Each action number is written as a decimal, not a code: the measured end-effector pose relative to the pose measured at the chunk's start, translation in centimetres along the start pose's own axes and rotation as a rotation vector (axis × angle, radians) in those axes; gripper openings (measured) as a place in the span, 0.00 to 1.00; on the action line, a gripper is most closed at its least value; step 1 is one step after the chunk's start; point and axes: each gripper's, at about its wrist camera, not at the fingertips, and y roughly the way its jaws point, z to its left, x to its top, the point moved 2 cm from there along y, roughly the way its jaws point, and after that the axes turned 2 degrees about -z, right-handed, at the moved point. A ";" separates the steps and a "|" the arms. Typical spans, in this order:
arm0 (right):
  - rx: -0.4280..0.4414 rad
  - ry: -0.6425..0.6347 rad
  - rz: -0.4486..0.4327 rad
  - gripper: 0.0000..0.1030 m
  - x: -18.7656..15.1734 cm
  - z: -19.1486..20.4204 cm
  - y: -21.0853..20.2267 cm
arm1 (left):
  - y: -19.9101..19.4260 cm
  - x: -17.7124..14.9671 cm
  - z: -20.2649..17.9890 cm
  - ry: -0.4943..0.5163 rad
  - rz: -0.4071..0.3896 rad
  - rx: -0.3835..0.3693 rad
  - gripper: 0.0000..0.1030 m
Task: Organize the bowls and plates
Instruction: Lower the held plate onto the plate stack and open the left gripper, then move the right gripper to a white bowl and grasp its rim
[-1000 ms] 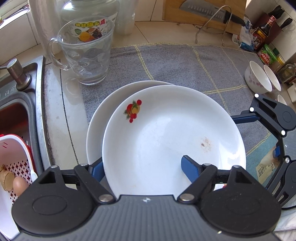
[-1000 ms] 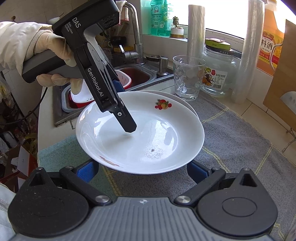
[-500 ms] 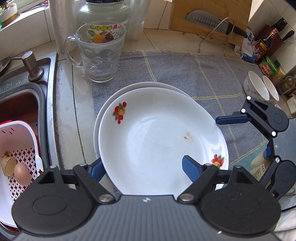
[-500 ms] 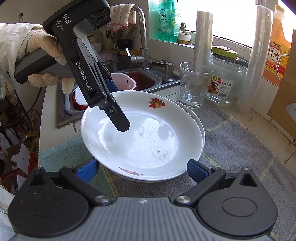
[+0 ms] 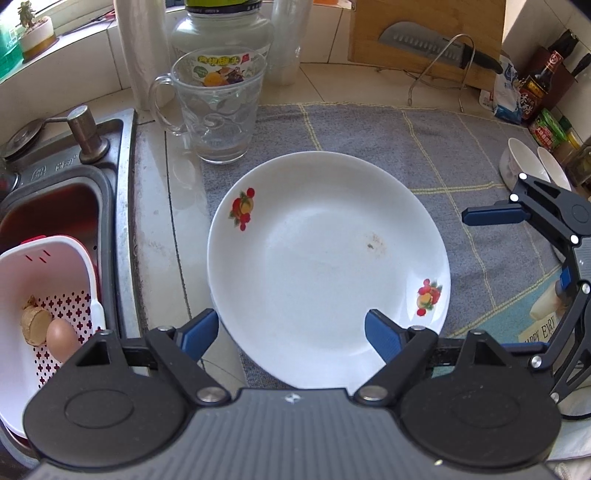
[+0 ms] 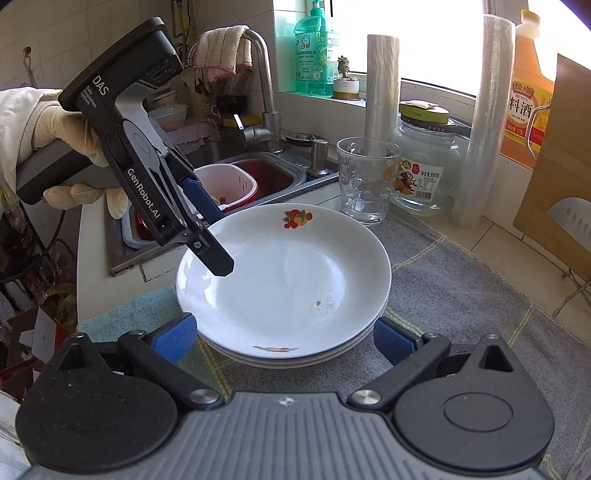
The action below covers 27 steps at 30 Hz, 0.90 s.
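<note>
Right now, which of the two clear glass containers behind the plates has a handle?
The empty clear glass mug at the grey mat's edge has the side handle; the lidded clear glass jar behind it has a printed label and none.
</note>
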 end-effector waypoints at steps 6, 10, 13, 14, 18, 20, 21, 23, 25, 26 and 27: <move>-0.052 0.014 0.010 1.00 -0.7 -0.2 -0.9 | -0.9 -0.3 -2.4 0.116 -0.099 0.093 0.84; -0.131 0.051 0.007 1.00 -1.4 -1.1 -2.3 | -1.7 -0.2 -4.6 0.154 -0.196 0.098 0.86; -0.211 0.087 0.007 1.00 -2.4 -2.2 -3.8 | -2.0 0.1 -6.9 0.174 -0.268 0.087 0.89; -0.233 0.094 0.008 1.00 -2.6 -2.5 -4.3 | -2.1 0.1 -7.8 0.183 -0.289 0.084 0.90; -0.339 0.150 0.008 1.00 -4.6 -4.3 -7.0 | -1.7 0.4 -11.2 0.193 -0.355 0.037 0.92; -0.383 0.183 0.008 1.00 -5.5 -5.1 -8.4 | -1.0 0.6 -13.2 0.201 -0.376 0.014 0.92; -0.407 0.199 0.007 1.00 -6.0 -5.5 -9.1 | -0.7 0.7 -14.2 0.206 -0.385 0.000 0.92; -0.451 0.230 0.003 1.00 -7.1 -6.4 -10.7 | 0.0 1.0 -15.7 0.215 -0.396 -0.020 0.92; -0.492 0.265 0.005 1.00 -8.2 -7.5 -12.3 | 0.9 1.5 -17.3 0.222 -0.394 -0.045 0.92; -0.504 0.274 0.005 1.00 -8.6 -7.9 -12.9 | 1.3 1.7 -18.2 0.227 -0.398 -0.053 0.92; -0.522 0.283 0.007 1.00 -9.1 -8.4 -13.6 | 1.7 1.9 -18.9 0.235 -0.403 -0.059 0.92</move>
